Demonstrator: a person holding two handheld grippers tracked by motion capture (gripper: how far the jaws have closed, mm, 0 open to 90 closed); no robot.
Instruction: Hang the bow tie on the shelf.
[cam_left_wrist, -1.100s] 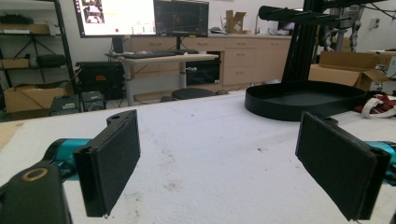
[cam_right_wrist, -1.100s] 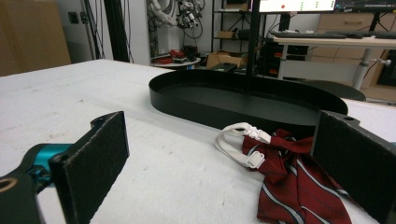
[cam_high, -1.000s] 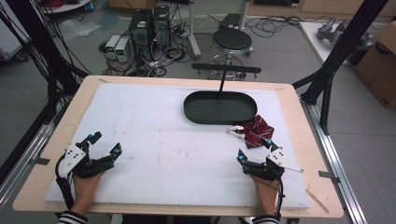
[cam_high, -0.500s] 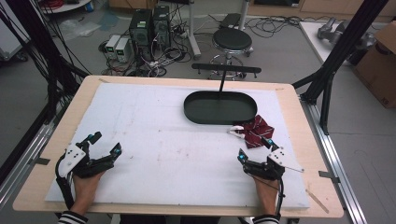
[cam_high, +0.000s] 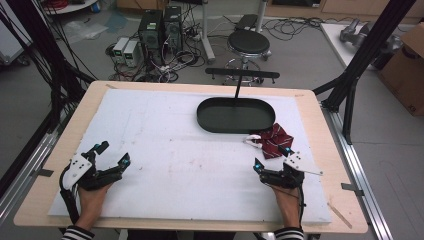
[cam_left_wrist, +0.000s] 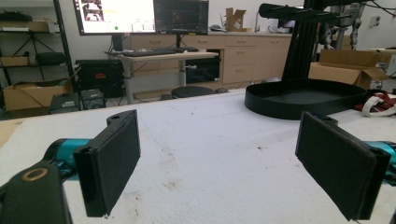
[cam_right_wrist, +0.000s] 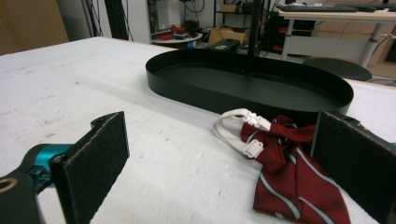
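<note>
A dark red striped tie (cam_high: 274, 141) with a white strap lies crumpled on the white table cover, just in front of the black oval tray (cam_high: 206, 115). In the right gripper view the tie (cam_right_wrist: 289, 177) lies ahead and to the right, its white strap (cam_right_wrist: 240, 130) near the tray wall (cam_right_wrist: 196, 91). My right gripper (cam_high: 272, 159) rests near the front right of the table, open and empty, just short of the tie. At the front left my left gripper (cam_high: 113, 153) rests open and empty; the tray (cam_left_wrist: 285, 105) shows far ahead on its right.
A black T-shaped stand (cam_high: 242, 75) rises from the tray. The white cover (cam_high: 165, 145) spreads across the wooden table (cam_high: 45, 190). Black frame posts (cam_high: 365, 55) flank the table. Beyond the far edge stand a stool (cam_high: 248, 42) and computers (cam_high: 159, 25).
</note>
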